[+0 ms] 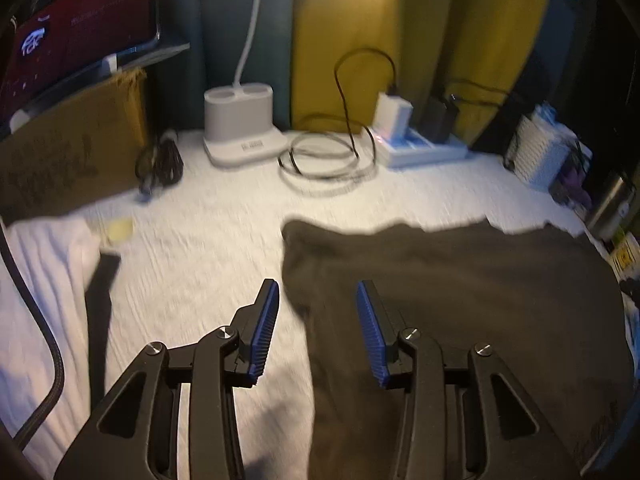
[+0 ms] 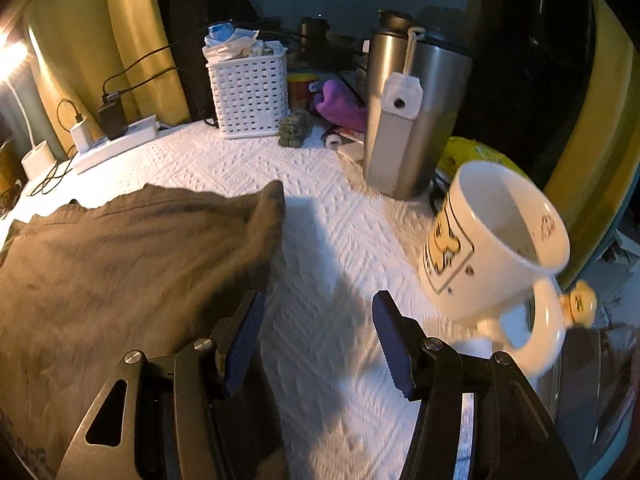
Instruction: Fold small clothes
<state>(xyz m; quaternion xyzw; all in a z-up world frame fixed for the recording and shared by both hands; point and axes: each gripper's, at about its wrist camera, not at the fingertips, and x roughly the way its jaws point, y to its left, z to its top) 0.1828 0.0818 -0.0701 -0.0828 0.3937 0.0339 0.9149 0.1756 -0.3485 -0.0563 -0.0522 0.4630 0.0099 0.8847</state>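
Brown garment (image 1: 460,300) flat on white cloth; both fingers parted, empty
Only left view: lamp base (image 1: 239,128); only right: mug (image 2: 492,240), basket (image 2: 250,90)

White textured bedspread (image 2: 332,216), bearing a dark brown garment (image 2: 120,260), white basket (image 2: 250,96), steel flask (image 2: 416,120), mug (image 2: 492,240), power strip (image 1: 420,148), coiled cable (image 1: 324,160).

A home: quilted bedspread (image 2: 320,208), curtains (image 1: 400,40), mug (image 2: 492,240).
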